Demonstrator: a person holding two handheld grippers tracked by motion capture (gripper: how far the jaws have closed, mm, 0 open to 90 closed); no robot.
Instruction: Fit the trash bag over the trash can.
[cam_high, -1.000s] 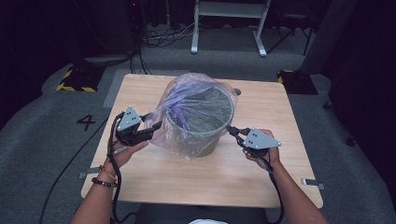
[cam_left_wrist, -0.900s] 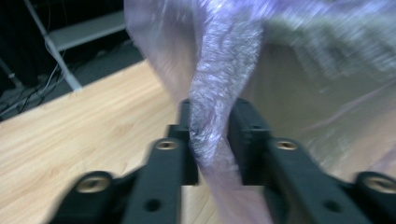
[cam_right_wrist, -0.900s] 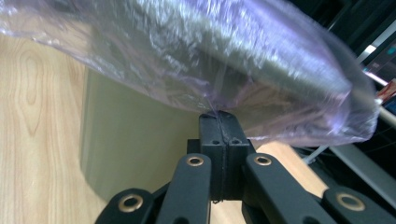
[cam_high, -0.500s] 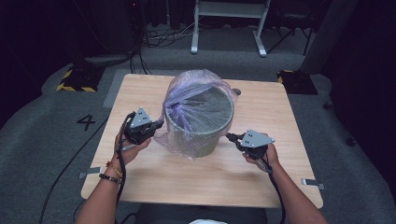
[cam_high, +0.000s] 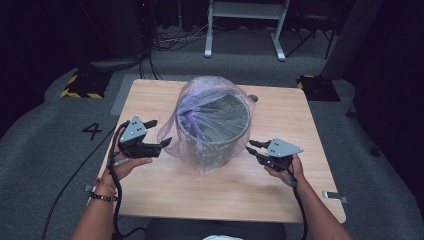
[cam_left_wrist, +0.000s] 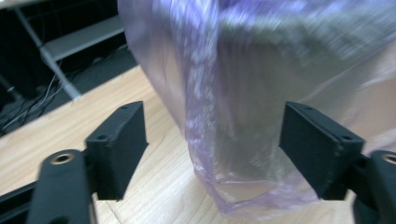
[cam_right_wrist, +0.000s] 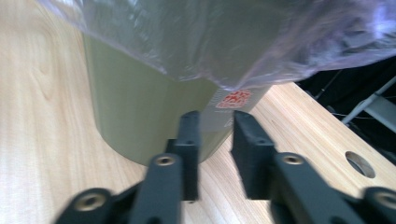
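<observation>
A grey-green round bin (cam_high: 231, 149) stands in the middle of the wooden table (cam_high: 150, 95). A thin purple see-through bag (cam_high: 200, 92) is draped over its rim and hangs down its left side. My left gripper (cam_high: 160, 132) sits just left of the bin. Its jaws have just been opening and stand wide apart. In the left gripper view (cam_left_wrist: 212, 144) the bag's loose edge (cam_left_wrist: 205, 102) hangs between them, untouched by the pads. My right gripper (cam_high: 249, 146) is at the bin's right. Its jaws (cam_right_wrist: 215, 140) have just been opening to a narrow gap, with nothing in it, in front of the bin's wall (cam_right_wrist: 140, 112).
A small round hole (cam_high: 253, 98) is in the tabletop behind the bin. The bin carries a red label (cam_right_wrist: 233, 99) low on its wall. Beyond the table stand a white frame (cam_high: 245, 25), floor cables and a yellow-black striped block (cam_high: 80, 85). A "4" (cam_high: 93, 131) marks the floor.
The left gripper has let go of the bag at the bin's left side, drawn back a little and opened wide. The right gripper has sunk slightly and parted its jaws.
</observation>
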